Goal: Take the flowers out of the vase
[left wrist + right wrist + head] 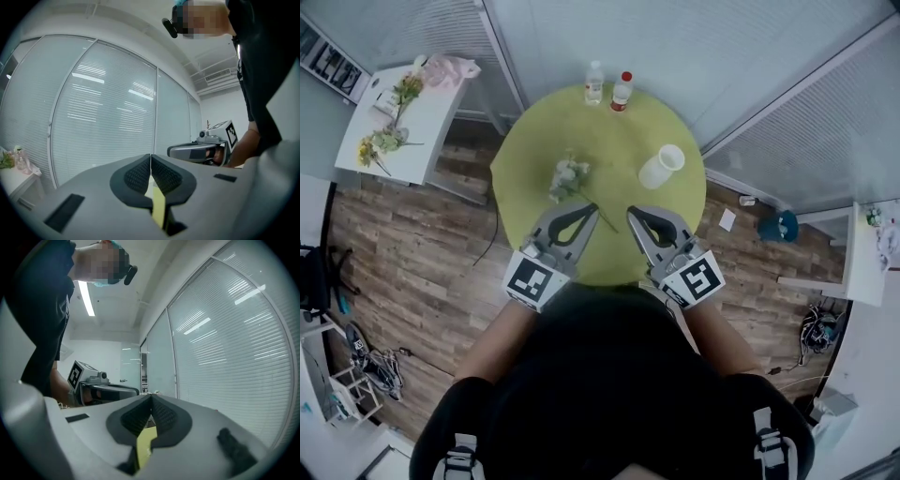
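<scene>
The pale artificial flower sprig (568,176) is lying flat on the round yellow-green table (534,141), well apart from the white cylindrical vase (661,167). The vase seems to be standing empty to the sprig's right, so the removal is looking finished. The left gripper (583,205) and the right gripper (634,214) are both hovering clenched and empty near the table's close edge, and each gripper view is showing ribbed pads pressed together with nothing between them. The nearest risk is sitting at the left gripper. The sprig's thin stem is trailing toward the person and passing just beside that gripper's tip, so a careless sideways sweep could be snagging the stem and dragging the flowers off the edge. The vase is looking light, so a right gripper reaching forward carelessly could be knocking it over or rolling it toward the two clear plastic bottles (593,82) standing at the far rim. Squeezing the flowers again could be crushing their soft petals.
</scene>
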`<state>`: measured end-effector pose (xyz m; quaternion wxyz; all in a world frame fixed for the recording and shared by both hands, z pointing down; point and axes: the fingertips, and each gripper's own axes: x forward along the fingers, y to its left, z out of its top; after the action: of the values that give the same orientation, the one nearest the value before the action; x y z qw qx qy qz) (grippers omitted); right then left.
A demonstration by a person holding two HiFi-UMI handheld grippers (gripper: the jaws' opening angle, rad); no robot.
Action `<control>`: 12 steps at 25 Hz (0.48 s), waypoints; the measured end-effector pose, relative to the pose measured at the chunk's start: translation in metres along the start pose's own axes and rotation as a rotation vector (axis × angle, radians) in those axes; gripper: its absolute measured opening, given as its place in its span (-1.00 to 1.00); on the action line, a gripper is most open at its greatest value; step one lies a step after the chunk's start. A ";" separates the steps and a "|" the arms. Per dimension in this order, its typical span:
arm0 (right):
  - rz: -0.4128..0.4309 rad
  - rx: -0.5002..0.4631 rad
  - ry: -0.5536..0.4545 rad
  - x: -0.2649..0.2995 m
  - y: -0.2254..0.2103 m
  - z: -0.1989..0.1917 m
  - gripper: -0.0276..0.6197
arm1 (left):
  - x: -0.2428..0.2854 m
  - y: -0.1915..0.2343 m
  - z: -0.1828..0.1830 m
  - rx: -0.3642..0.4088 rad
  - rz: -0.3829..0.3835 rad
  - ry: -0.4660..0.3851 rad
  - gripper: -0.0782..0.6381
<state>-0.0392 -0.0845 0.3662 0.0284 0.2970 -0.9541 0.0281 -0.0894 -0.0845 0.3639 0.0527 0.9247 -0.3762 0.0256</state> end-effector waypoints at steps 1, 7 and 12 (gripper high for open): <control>0.012 -0.008 0.008 -0.004 -0.001 -0.001 -0.86 | 0.003 -0.005 0.002 0.002 0.006 -0.004 -0.74; 0.051 -0.016 0.017 -0.014 -0.005 0.002 -0.85 | 0.008 -0.021 0.007 0.011 0.035 -0.005 -0.74; 0.062 -0.029 0.018 -0.025 -0.008 0.004 -0.85 | 0.009 -0.031 0.008 0.010 0.044 -0.002 -0.74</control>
<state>-0.0148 -0.0771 0.3609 0.0403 0.2668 -0.9628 0.0176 -0.0613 -0.0701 0.3541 0.0471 0.9166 -0.3961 0.0277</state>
